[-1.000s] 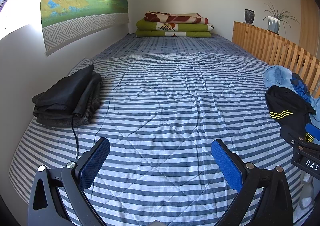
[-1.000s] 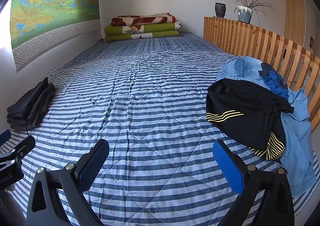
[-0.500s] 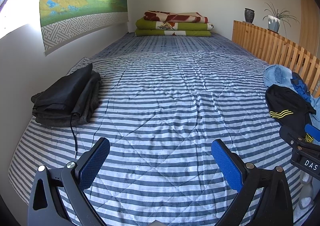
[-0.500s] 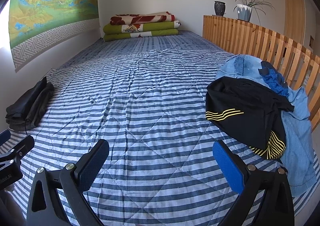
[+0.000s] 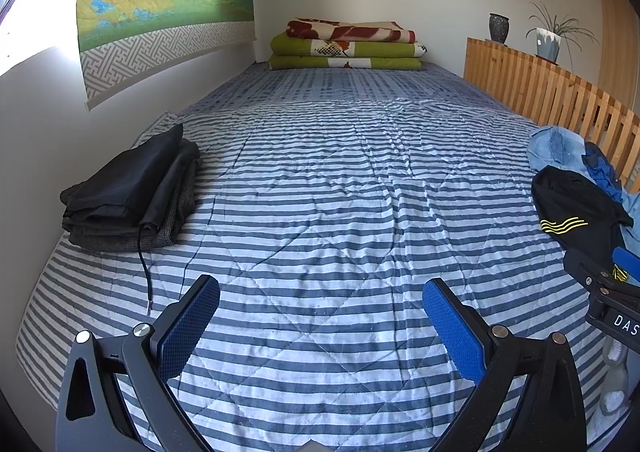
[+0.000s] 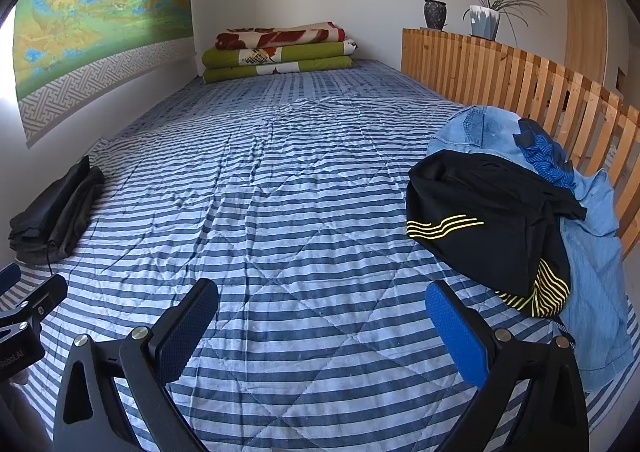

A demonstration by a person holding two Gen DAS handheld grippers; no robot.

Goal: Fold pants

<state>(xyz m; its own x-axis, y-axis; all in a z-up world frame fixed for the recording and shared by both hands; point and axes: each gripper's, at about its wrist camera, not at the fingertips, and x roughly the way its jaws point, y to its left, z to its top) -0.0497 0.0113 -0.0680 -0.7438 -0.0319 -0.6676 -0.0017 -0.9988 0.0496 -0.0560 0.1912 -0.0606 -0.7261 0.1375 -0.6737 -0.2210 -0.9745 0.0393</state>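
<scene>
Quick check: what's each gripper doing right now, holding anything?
Left gripper: open, holding nothing, above the striped quilt.
Right gripper: open, holding nothing.

Blue-white striped quilt (image 6: 304, 212), black pants w/ yellow wavy lines (image 6: 480, 220), light-blue denim (image 6: 476, 128).

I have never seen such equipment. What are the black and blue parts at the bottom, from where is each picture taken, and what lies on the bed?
A person holds two hand tools, each with two blue-padded fingers and a camera looking along them. One picture is from the left gripper, the other from the right gripper. Both are open and hold nothing. On the striped quilt lie folded dark clothes by the wall and an unfolded pile by the wooden rail: black pants with yellow stripes on blue denim.
</scene>
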